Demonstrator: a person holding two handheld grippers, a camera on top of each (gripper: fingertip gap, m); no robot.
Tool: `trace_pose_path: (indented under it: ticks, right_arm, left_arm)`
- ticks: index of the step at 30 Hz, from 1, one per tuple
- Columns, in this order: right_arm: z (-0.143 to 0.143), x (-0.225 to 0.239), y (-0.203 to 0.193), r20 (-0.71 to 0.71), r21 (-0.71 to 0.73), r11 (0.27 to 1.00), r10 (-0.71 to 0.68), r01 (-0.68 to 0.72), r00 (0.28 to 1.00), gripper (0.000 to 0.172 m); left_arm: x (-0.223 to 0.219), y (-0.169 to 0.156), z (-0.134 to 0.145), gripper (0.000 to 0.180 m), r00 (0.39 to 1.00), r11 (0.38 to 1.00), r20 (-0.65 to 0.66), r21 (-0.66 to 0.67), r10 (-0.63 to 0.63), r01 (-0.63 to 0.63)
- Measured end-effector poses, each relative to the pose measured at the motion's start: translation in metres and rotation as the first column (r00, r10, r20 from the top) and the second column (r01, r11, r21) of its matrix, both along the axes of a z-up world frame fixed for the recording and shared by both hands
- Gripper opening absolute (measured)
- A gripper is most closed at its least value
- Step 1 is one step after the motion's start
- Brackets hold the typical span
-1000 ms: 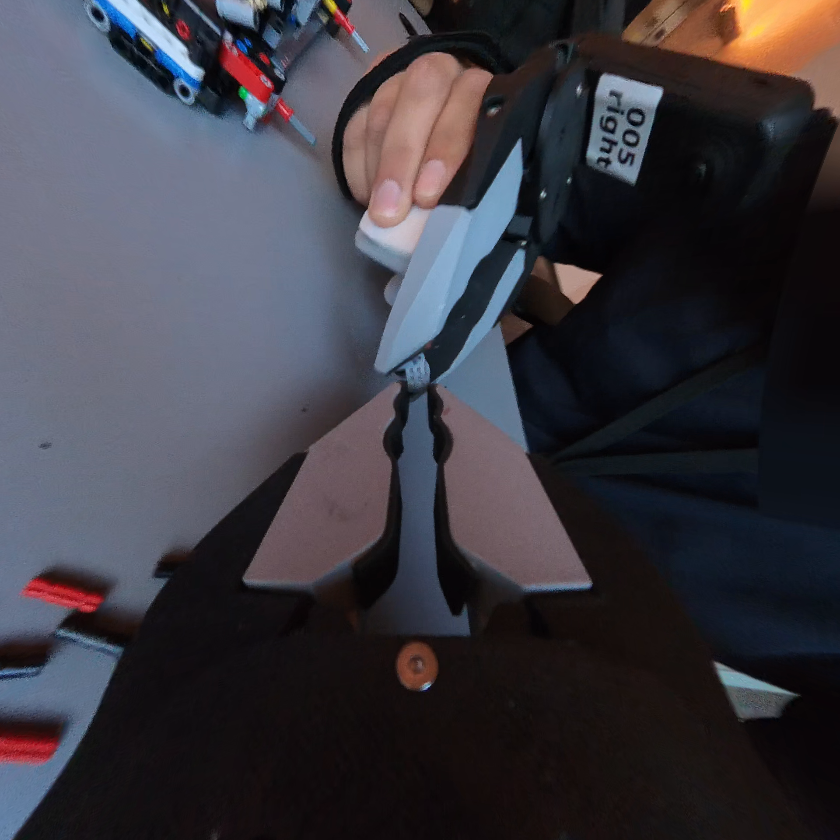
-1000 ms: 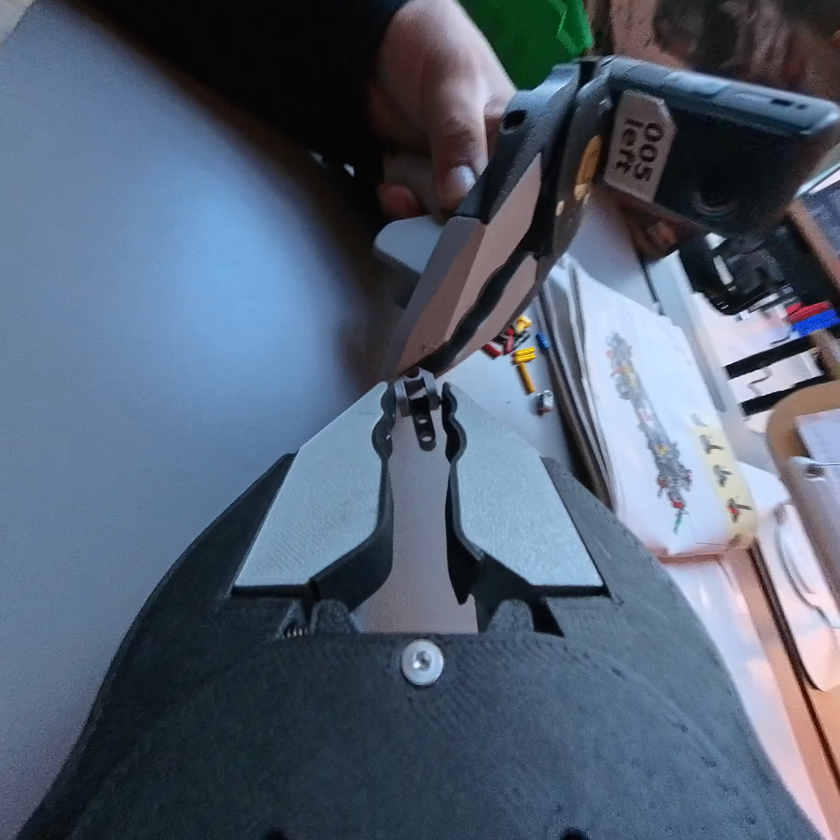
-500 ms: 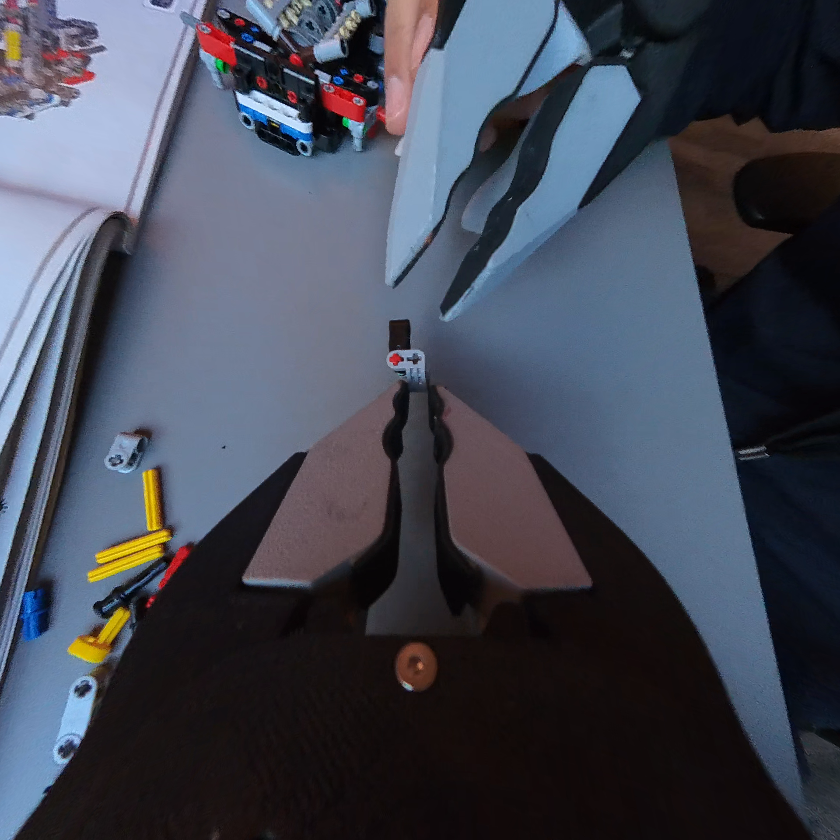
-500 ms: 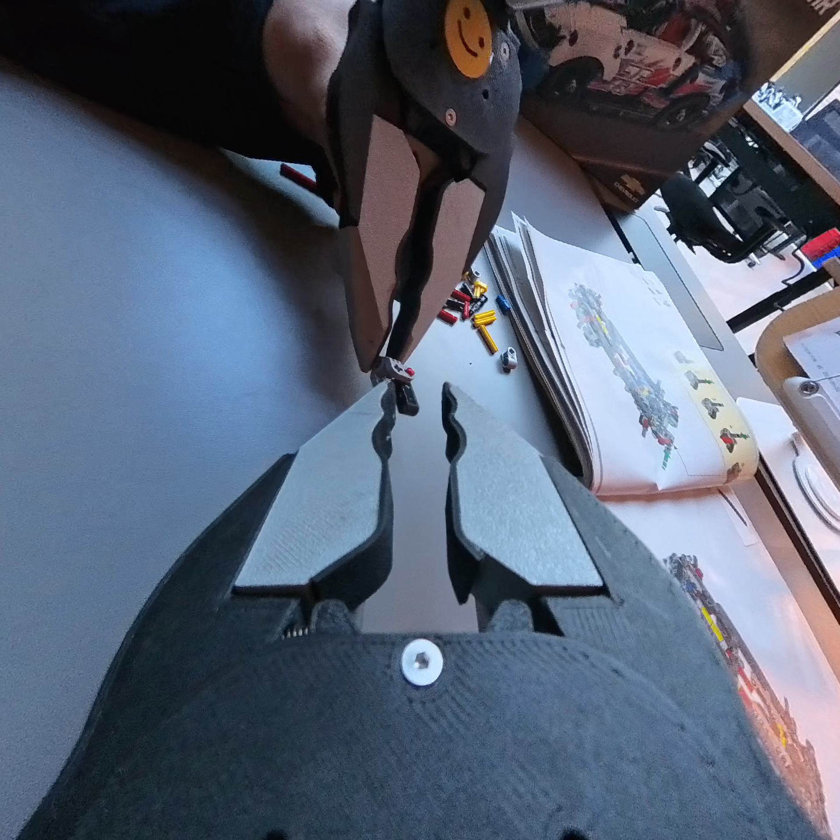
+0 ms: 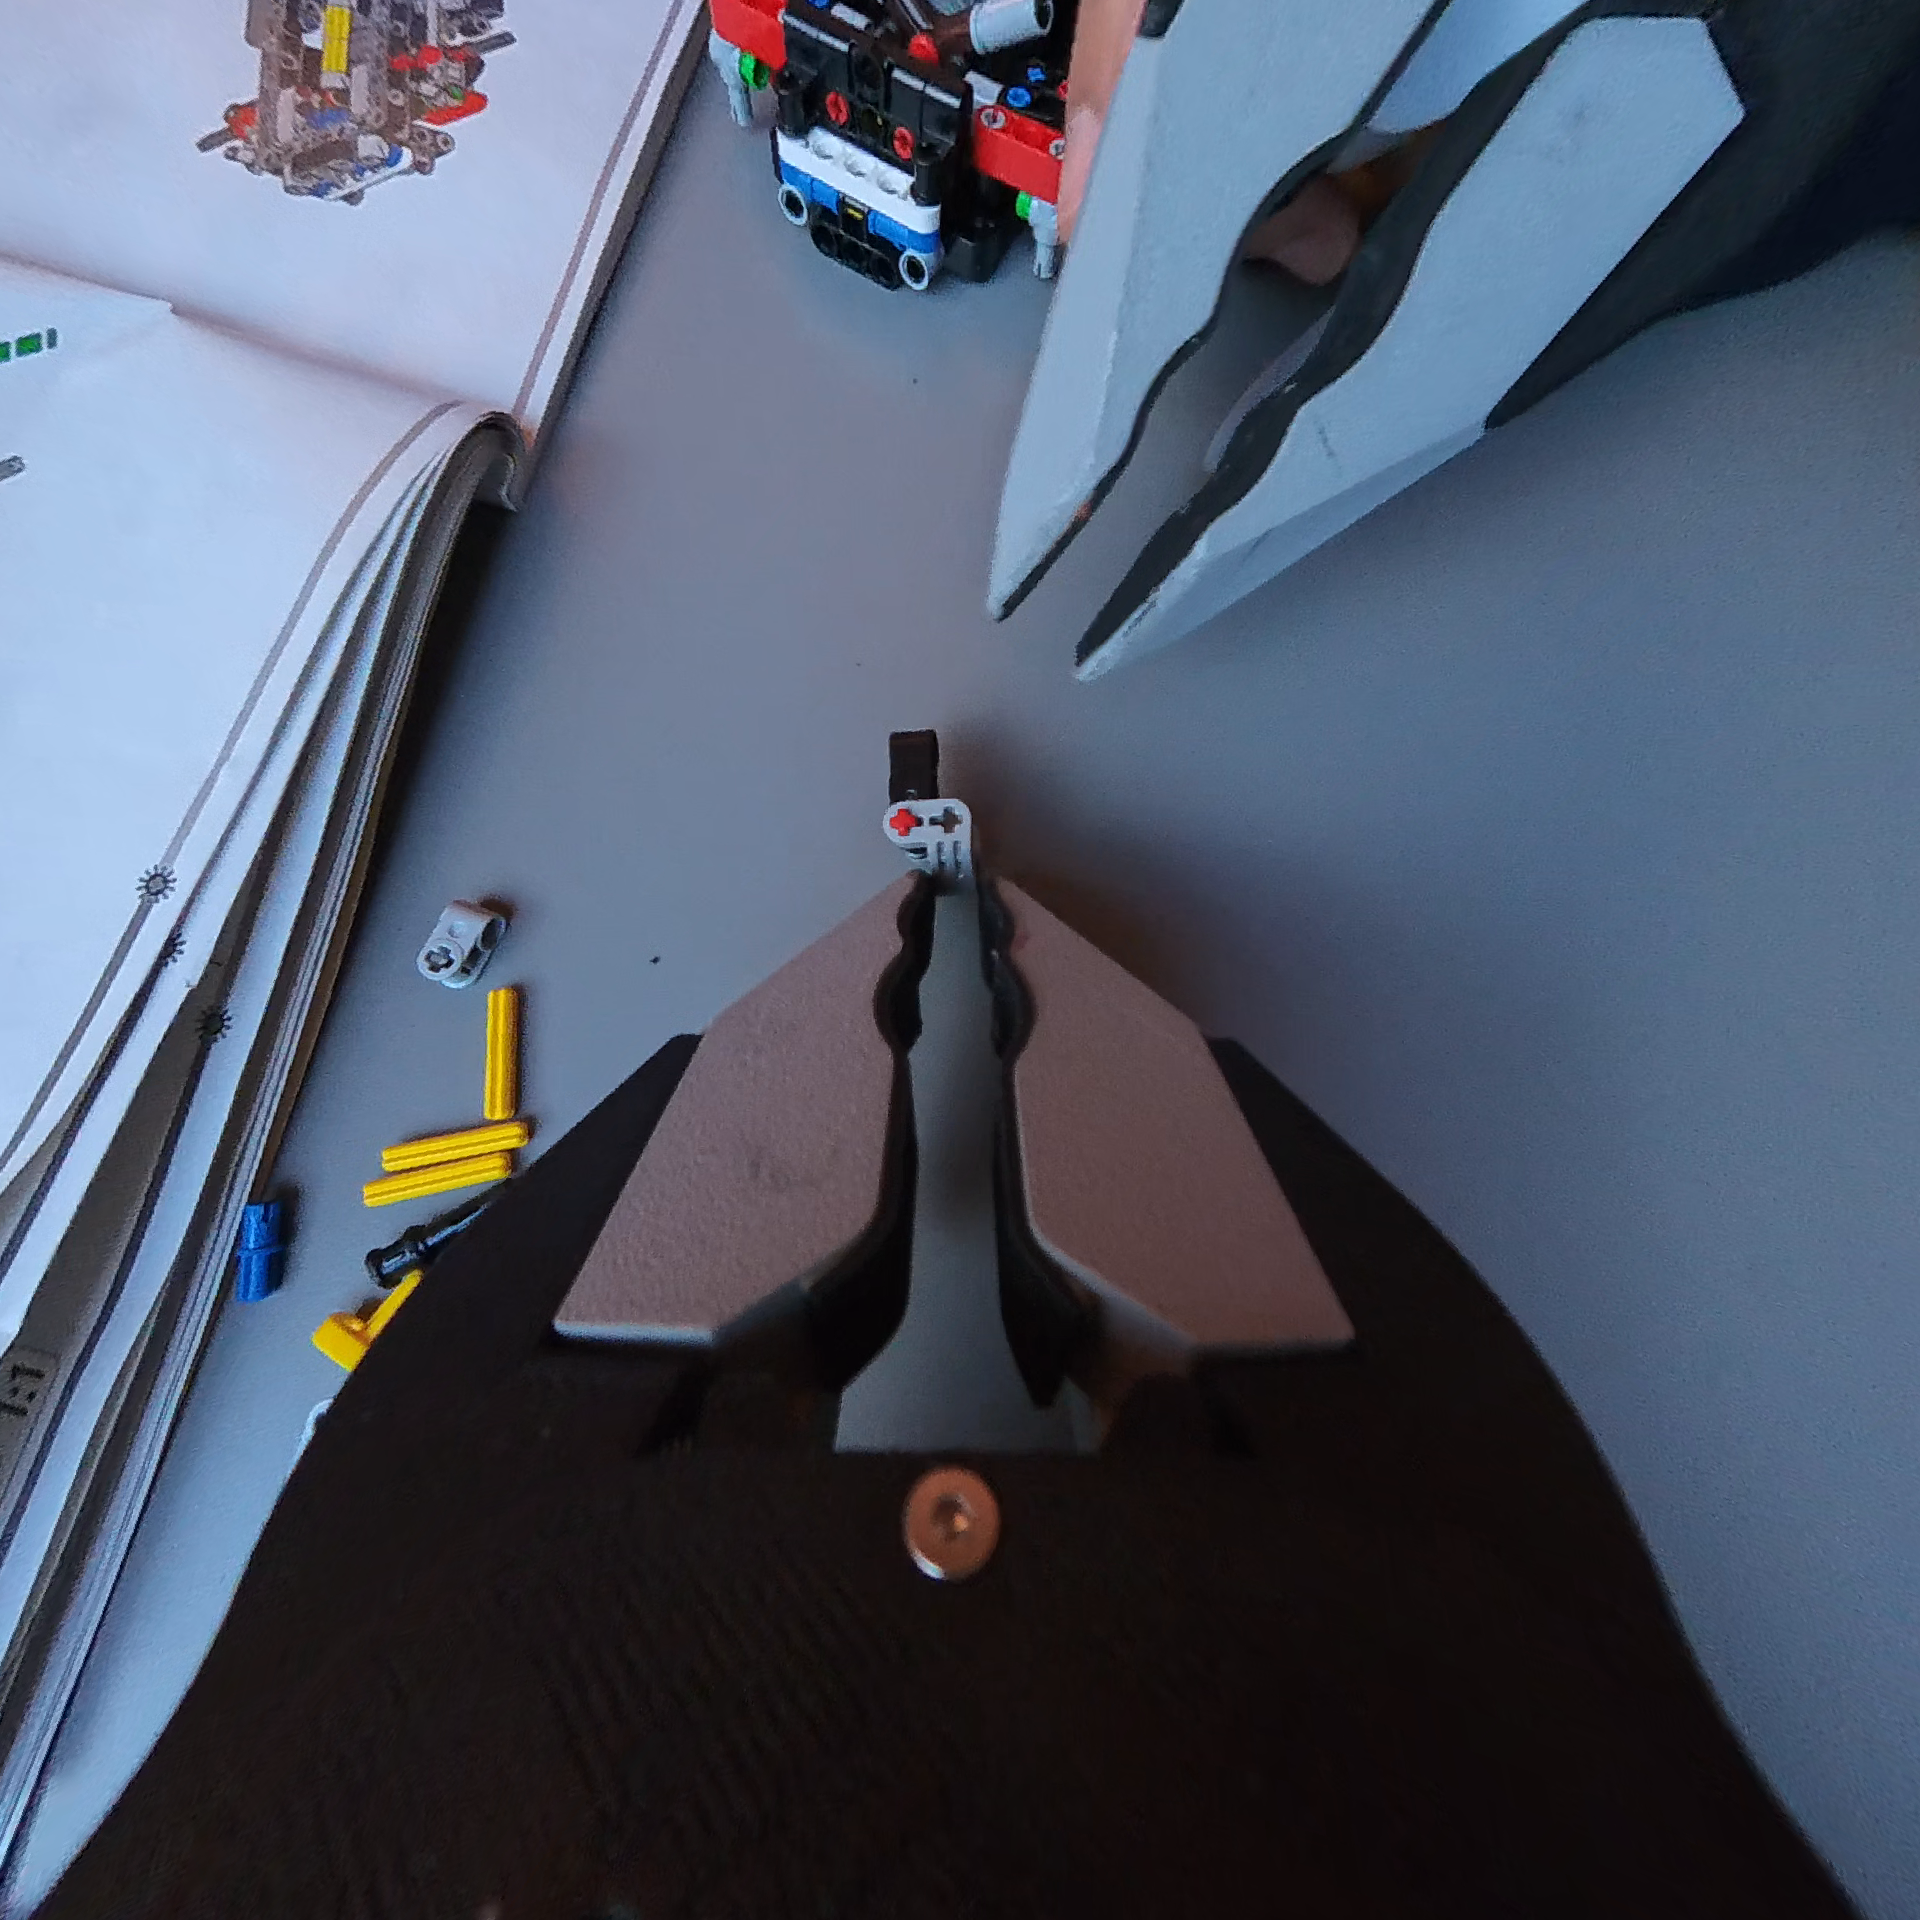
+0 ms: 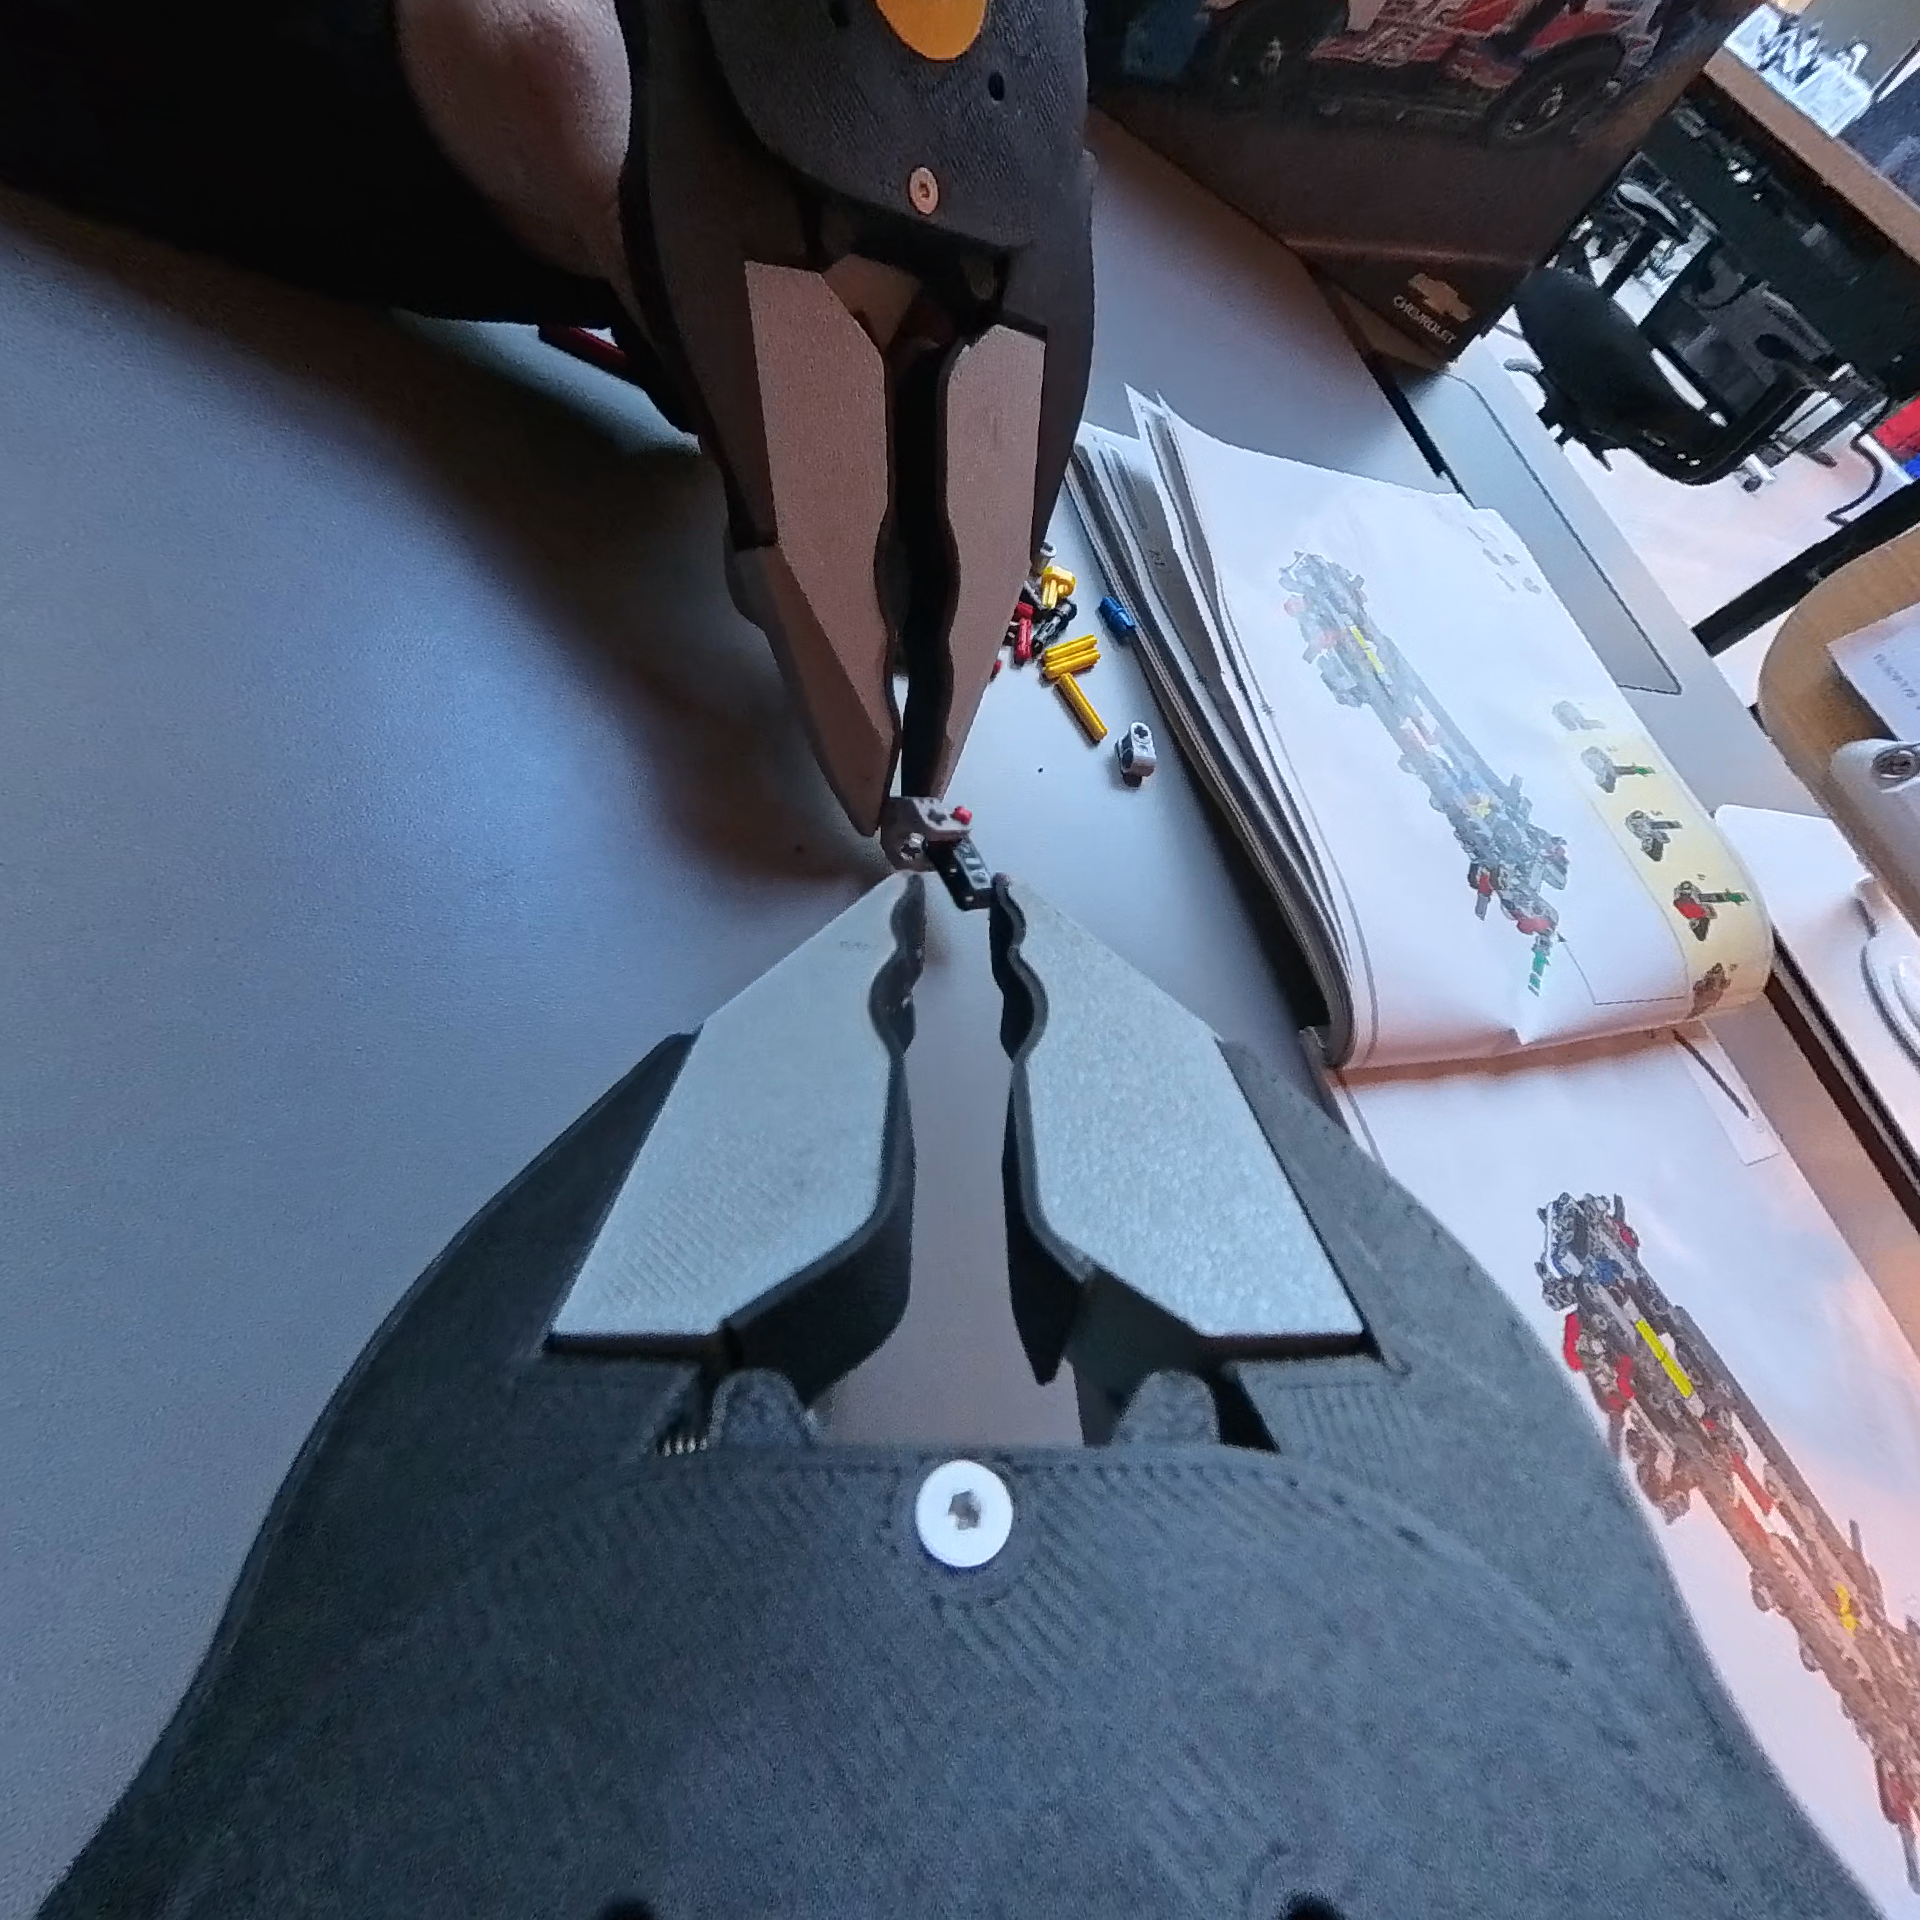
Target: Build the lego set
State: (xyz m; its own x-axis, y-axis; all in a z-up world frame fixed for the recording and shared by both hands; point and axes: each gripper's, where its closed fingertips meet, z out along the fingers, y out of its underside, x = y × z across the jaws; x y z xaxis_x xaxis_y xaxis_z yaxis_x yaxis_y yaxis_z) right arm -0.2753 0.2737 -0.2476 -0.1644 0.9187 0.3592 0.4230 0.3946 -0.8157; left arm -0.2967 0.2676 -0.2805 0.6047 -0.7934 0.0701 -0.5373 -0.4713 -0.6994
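surface: grey desk (image 5: pixel 1455 1039), with an open instruction booklet (image 5: pixel 208 623) at 9 to 11 o'clock in the left wrist view.
left claw: the left claw (image 5: pixel 951 883) is nearly pressed together, its tips pinching a small grey connector piece (image 5: pixel 928 831) with a red cross-shaped pin end in one hole and a black piece (image 5: pixel 912 758) joined at its far side, at 12 o'clock from the tips.
right claw: the right claw (image 6: pixel 956 894) is narrowly spread; the black piece (image 6: pixel 966 868) sits at its tips, near the right fingertip (image 6: pixel 1003 894), and i cannot tell if it touches. in the left view this claw hangs at 1 o'clock, apart from the piece.
loose parts: yellow axles (image 5: pixel 457 1153), a blue pin (image 5: pixel 258 1247), a black pin (image 5: pixel 416 1252) and a grey connector (image 5: pixel 462 940) lie at 9 o'clock beside the booklet.
model: a partly built brick model (image 5: pixel 894 145) stands at 12 o'clock.
background: a dark cardboard box (image 6: pixel 1403 177) and office chairs (image 6: pixel 1621 364) stand at 1 o'clock in the right view.
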Motion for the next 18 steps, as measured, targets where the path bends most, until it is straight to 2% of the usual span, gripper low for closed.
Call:
trace_pose_path:
  ticks: [18]
  right_arm:
    - [0.007,0.001,0.002,-0.033,0.026,1.000,-0.008,0.009,0.999,0.002]
  left_arm:
    - [-0.005,0.012,0.003,0.006,0.996,0.992,-0.067,0.114,0.054,-0.046]
